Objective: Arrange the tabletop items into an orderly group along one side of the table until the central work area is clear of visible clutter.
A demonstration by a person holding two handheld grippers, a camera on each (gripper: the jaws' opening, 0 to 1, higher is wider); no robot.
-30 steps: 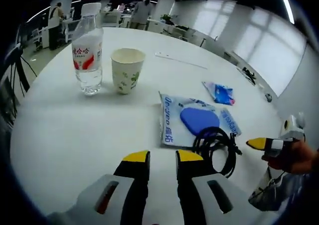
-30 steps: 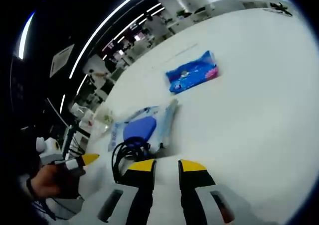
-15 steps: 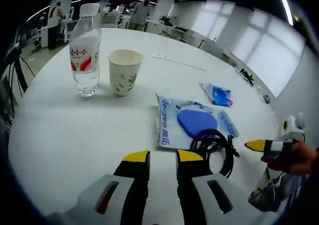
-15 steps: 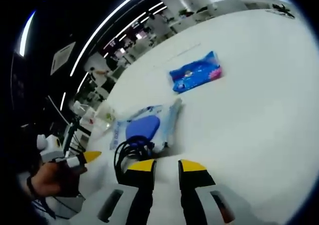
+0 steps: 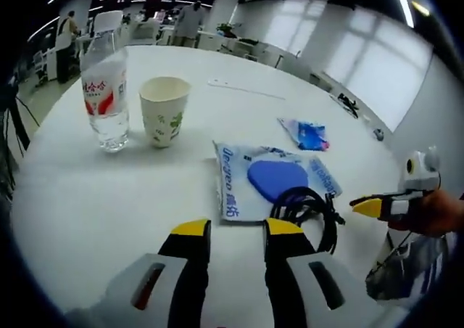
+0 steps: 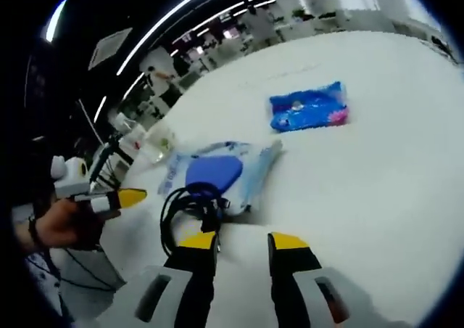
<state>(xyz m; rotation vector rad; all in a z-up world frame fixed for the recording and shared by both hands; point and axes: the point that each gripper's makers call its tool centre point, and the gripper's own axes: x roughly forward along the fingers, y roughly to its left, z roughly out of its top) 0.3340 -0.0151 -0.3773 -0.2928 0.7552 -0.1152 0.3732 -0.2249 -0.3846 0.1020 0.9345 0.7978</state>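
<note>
Both grippers, left (image 5: 237,228) and right (image 6: 243,240), hover slightly parted and empty near the black cable (image 5: 308,210) lying on the wipes pack (image 5: 268,179); bottle (image 5: 106,88) and cup (image 5: 163,111) stand beyond.

bottle (image 5: 105,88): I see clear glossy plastic
cup (image 5: 164,111): matt paper
wipes pack (image 5: 272,182): shiny plastic film
table (image 5: 94,190): smooth matt white
</note>
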